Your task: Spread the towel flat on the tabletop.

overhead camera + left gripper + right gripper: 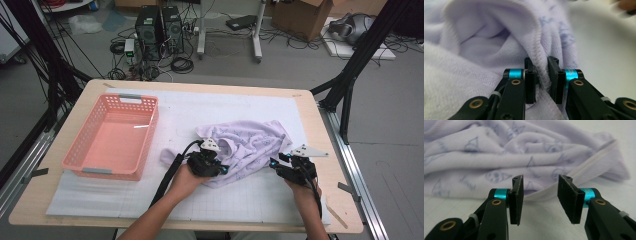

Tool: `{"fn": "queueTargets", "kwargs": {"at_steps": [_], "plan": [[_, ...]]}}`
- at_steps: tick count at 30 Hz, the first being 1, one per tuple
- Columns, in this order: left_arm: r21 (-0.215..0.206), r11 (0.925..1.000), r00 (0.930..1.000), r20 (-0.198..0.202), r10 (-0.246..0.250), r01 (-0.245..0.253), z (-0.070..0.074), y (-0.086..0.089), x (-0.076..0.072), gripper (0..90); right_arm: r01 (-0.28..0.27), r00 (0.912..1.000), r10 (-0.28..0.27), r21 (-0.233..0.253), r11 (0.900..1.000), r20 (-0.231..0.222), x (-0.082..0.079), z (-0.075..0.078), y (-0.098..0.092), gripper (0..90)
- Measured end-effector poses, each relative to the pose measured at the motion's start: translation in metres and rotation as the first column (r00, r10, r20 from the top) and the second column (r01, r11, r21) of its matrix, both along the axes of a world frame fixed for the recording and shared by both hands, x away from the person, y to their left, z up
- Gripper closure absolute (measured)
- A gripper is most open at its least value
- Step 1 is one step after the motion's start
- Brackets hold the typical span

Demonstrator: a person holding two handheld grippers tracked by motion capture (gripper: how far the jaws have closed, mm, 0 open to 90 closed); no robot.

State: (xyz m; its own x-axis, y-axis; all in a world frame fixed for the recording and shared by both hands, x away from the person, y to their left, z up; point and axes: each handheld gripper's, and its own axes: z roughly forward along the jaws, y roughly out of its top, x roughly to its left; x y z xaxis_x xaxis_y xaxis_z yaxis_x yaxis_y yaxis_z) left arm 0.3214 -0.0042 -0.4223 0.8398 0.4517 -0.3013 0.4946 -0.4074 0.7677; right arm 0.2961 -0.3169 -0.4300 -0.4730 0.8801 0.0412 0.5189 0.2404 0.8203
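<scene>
While the left gripper (541,75) pinches the lilac shirt's (250,145) hem, the right gripper (540,195) waits wide open beside it; the pink basket (145,130) is empty

Empty pink basket (112,137) at table's (60,200) left.

No legible text; garment (499,157) print perhaps pictorial.
</scene>
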Motion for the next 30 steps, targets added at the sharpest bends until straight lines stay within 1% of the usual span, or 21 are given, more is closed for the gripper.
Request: {"fn": "queueTargets", "kwargs": {"at_steps": [2,5,6,7,9,11,12,13,14,16,18,19,20,21,23,24,25,26,27,29,30], "plan": [[-0.095,0.995,0.9983,-0.046,-0.035,0.03,0.004,-0.009,-0.005,78.2,0.038,0.9992,-0.038,0.016,0.999,0.01,-0.001,0.002,-0.007,55.6],[-0.219,0.9745,0.9928,-0.097,-0.071,0.048,0.008,-0.021,-0.009,78.2,0.085,0.996,-0.086,0.037,0.996,0.027,-0.003,0.005,-0.016,55.6],[-0.236,0.9708,0.9934,-0.093,-0.068,0.044,0.009,-0.023,-0.009,78.2,0.096,0.9949,-0.097,0.042,0.995,0.028,-0.004,0.006,-0.019,55.6],[-0.231,0.972,0.9955,-0.074,-0.059,0.04,0.011,-0.025,-0.008,78.0,0.105,0.9939,-0.107,0.052,0.993,0.029,-0.005,0.007,-0.022,55.6],[-0.195,0.9807,0.9996,-0.028,-0.005,0.0,0.014,-0.023,-0.003,76.5,0.119,0.9921,-0.121,0.059,0.991,0.034,-0.007,0.008,-0.026,55.6],[-0.143,0.987,0.9969,0.019,0.077,-0.073,0.018,-0.014,0.004,73.2,0.125,0.9913,-0.127,0.064,0.99,0.034,-0.009,0.008,-0.029,55.6],[-0.108,0.9878,0.9919,0.047,0.118,-0.112,0.019,-0.009,0.008,71.4,0.123,0.9914,-0.126,0.063,0.99,0.036,-0.009,0.008,-0.029,55.6],[-0.079,0.9854,0.9848,0.074,0.157,-0.151,0.021,-0.003,0.011,69.6,0.123,0.9915,-0.126,0.061,0.991,0.035,-0.01,0.008,-0.03,55.6],[-0.045,0.9804,0.9751,0.105,0.196,-0.192,0.022,0.003,0.015,68.4,0.125,0.9912,-0.128,0.063,0.99,0.034,-0.011,0.008,-0.03,55.5],[0.037,0.963,0.9533,0.156,0.258,-0.267,0.024,0.016,0.023,67.7,0.124,0.9913,-0.126,0.062,0.99,0.037,-0.011,0.008,-0.03,55.5],[0.108,0.9389,0.9294,0.217,0.299,-0.327,0.025,0.028,0.031,68.4,0.123,0.9913,-0.125,0.06,0.991,0.041,-0.011,0.008,-0.03,55.4],[0.117,0.9267,0.9166,0.235,0.323,-0.357,0.026,0.034,0.034,69.2,0.121,0.9915,-0.123,0.058,0.991,0.041,-0.011,0.009,-0.029,55.4],[0.111,0.92,0.9101,0.231,0.344,-0.376,0.027,0.04,0.036,69.4,0.119,0.9919,-0.121,0.06,0.991,0.038,-0.011,0.009,-0.028,55.4],[0.085,0.9239,0.9137,0.206,0.35,-0.373,0.028,0.046,0.038,69.4,0.117,0.9921,-0.119,0.059,0.991,0.039,-0.011,0.009,-0.028,55.4],[0.012,0.943,0.9299,0.17,0.326,-0.333,0.032,0.05,0.036,67.4,0.105,0.9933,-0.107,0.05,0.993,0.041,-0.011,0.009,-0.026,55.4],[-0.022,0.9554,0.9414,0.165,0.294,-0.294,0.034,0.049,0.034,65.8,0.102,0.9938,-0.104,0.046,0.994,0.041,-0.011,0.009,-0.025,55.4],[-0.048,0.9634,0.951,0.154,0.268,-0.264,0.035,0.046,0.032,63.0,0.101,0.9938,-0.103,0.043,0.994,0.041,-0.01,0.009,-0.025,55.4],[-0.07,0.9724,0.9648,0.127,0.23,-0.223,0.034,0.042,0.031,58.9,0.1,0.994,-0.102,0.044,0.994,0.039,-0.01,0.009,-0.024,55.4],[-0.066,0.982,0.9768,0.11,0.183,-0.177,0.033,0.037,0.029,54.9,0.099,0.9941,-0.101,0.043,0.994,0.039,-0.009,0.009,-0.024,55.4],[-0.041,0.9918,0.9855,0.115,0.125,-0.121,0.03,0.026,0.025,51.3,0.098,0.9943,-0.099,0.042,0.994,0.038,-0.009,0.008,-0.023,55.4],[-0.037,0.9946,0.9898,0.101,0.1,-0.097,0.027,0.021,0.024,49.8,0.095,0.9946,-0.096,0.04,0.995,0.039,-0.009,0.008,-0.022,55.4]]}}
